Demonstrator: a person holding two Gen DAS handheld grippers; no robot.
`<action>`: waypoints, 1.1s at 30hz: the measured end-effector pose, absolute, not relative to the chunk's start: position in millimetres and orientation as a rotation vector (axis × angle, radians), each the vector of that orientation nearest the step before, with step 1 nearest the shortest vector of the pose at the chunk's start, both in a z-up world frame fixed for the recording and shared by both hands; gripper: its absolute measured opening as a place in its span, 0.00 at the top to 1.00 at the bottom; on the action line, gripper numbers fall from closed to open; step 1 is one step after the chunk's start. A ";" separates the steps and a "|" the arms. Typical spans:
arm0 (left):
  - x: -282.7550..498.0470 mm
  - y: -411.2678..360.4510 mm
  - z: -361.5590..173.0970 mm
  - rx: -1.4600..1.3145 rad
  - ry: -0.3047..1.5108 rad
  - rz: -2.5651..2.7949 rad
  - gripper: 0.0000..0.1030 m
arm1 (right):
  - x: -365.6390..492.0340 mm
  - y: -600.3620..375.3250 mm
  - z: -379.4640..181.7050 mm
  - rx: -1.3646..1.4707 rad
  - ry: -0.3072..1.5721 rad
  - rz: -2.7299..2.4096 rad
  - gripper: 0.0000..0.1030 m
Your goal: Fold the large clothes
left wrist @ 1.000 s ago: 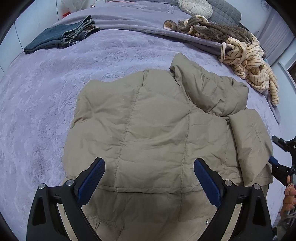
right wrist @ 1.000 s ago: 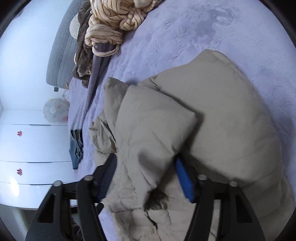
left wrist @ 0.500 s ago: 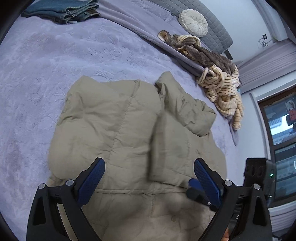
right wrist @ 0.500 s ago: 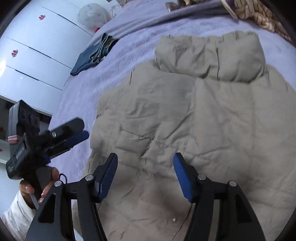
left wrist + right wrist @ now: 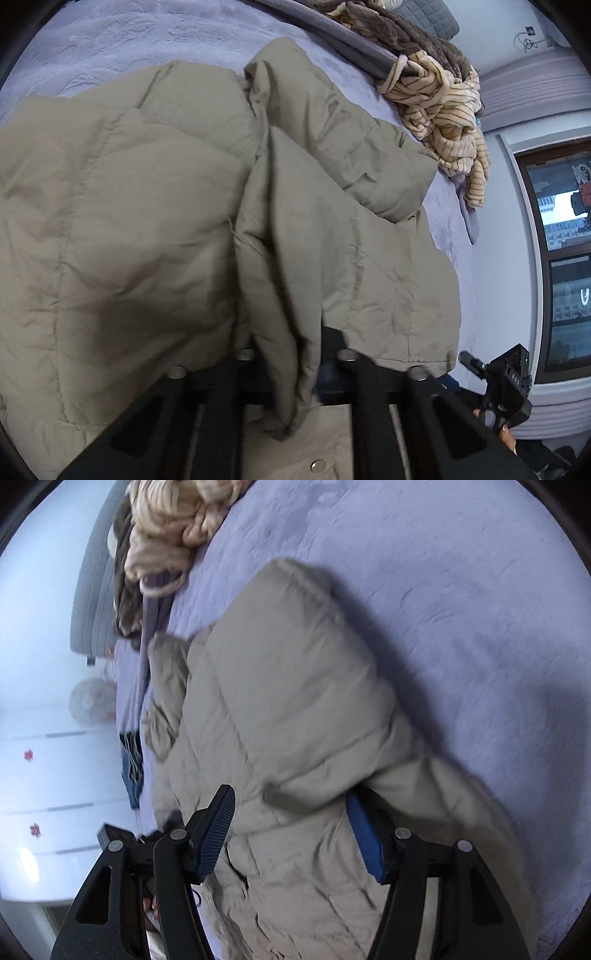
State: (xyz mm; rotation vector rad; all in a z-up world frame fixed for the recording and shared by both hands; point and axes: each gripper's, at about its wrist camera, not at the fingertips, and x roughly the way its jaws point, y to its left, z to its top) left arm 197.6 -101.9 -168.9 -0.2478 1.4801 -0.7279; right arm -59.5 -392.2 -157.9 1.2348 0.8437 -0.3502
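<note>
Left wrist view
- Left gripper (image 5: 291, 373): its jaws have just been closing and are now pinched tight on a hanging fold of the jacket; the fabric drapes over the fingers and hides the pads.
- Jacket (image 5: 122, 229): a khaki puffer, spread over the near and middle part of the bed, filling most of the view; one panel is folded across the right half, and a snap button shows at the near hem.
- Bed cover (image 5: 110, 40): lilac, textured, bare on the far left beyond the jacket.
- Striped garment (image 5: 447, 122): cream with dark stripes, heaped at the far right edge of the bed, touching a brown fleece (image 5: 413, 37) behind it.
- Right gripper (image 5: 476, 363): seen near the right edge, beside the jacket's corner; its jaws cannot be judged from here.
- Window (image 5: 561, 258): dark-framed, on the right wall.

Right wrist view
- Right gripper (image 5: 291, 834): jaws parted about halfway, blue pads on either side of a puffy roll of the jacket (image 5: 295, 701); the right pad lies against the fabric, the left pad stands clear of it, so nothing is clamped.
- Folded jeans (image 5: 131, 768): blue, far left on the bed, well apart from the jacket.
- Wardrobe (image 5: 48, 775): white, left, blurred.
</note>
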 end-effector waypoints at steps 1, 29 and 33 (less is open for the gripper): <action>195.3 -102.8 -162.7 -0.223 1.451 -0.721 0.90 | -61.6 -400.7 -158.0 1.250 0.815 -0.374 0.40; 201.8 -65.2 -108.0 0.094 1.157 -0.544 0.70 | -11.4 -461.8 -124.0 1.022 0.819 -0.384 0.53; 202.3 -95.4 -137.5 0.225 1.175 -0.486 0.70 | 38.0 -450.2 -121.6 0.828 0.879 -0.372 0.72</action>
